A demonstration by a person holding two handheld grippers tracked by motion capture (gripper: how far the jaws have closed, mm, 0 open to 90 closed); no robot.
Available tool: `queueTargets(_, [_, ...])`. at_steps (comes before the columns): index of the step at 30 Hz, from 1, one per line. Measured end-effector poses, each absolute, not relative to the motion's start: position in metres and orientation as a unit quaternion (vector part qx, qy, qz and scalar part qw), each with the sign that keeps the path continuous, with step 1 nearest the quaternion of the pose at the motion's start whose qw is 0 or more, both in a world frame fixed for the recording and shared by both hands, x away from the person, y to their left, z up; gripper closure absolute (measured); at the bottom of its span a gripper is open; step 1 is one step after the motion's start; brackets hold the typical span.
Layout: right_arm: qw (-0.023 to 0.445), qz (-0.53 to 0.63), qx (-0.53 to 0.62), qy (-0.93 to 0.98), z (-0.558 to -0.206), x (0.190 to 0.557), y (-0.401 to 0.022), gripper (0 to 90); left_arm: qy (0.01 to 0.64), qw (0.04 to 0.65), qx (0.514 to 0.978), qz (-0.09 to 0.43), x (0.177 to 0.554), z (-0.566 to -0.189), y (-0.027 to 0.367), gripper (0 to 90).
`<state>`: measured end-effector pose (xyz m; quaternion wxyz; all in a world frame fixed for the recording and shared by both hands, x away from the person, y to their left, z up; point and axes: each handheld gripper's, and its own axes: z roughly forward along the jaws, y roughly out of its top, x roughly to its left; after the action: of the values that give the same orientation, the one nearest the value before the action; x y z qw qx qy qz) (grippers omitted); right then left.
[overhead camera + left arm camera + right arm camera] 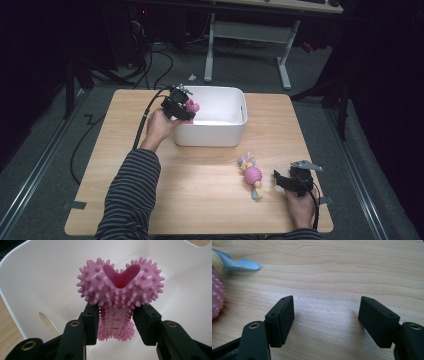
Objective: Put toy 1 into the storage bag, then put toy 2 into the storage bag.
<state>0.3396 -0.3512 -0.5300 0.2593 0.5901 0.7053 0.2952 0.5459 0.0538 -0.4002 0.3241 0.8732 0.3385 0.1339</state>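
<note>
The left gripper (117, 322) had its jaws clamped on the narrow middle of a pink, spiky rubber toy with a heart-shaped hollow end (120, 287). The heart-shaped head stood just beyond the jaw tips, and the toy's lower, spiked end hung between and below them. Behind and around the jaws lay the inside of a white rectangular plastic bin (45, 280), with a handle slot in its wall to the left of the jaws. From the high view, that gripper (185, 107) sat at the bin's (220, 135) near-left corner, over its rim, with the pink toy (193, 106) held there.

The right gripper (325, 321) rested low over the light wooden table (332, 272), its jaws wide apart with bare wood between them. To the left of the jaws, and a little ahead, lay a second toy, a pink ribbed ball with pastel fabric tails (218, 290). In the high view this ball toy (252, 176) lay just beside the right gripper (282, 180).
</note>
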Motion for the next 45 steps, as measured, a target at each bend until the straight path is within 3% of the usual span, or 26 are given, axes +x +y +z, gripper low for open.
queueTargets(1, [0.259,0.295,0.59,0.705,-0.53,0.34,-0.351,29.2,0.34,0.324,0.872,0.135,0.545,-0.4,0.053,47.4])
queueTargets(5, [0.259,0.295,0.59,0.705,-0.53,0.34,-0.351,29.2,0.347,0.338,0.865,0.132,0.543,-0.397,0.056,38.2])
queueTargets(12, [0.259,0.295,0.59,0.705,-0.53,0.34,-0.351,29.1,0.347,0.371,0.85,0.137,0.534,-0.38,0.064,29.0])
queueTargets(26, [0.259,0.295,0.59,0.705,-0.53,0.34,-0.351,29.2,0.337,0.433,0.819,0.167,0.498,-0.364,0.089,29.2])
queueTargets(45, [0.259,0.295,0.59,0.705,-0.53,0.34,-0.351,29.2,0.355,0.447,0.799,0.188,0.455,-0.384,0.124,30.0])
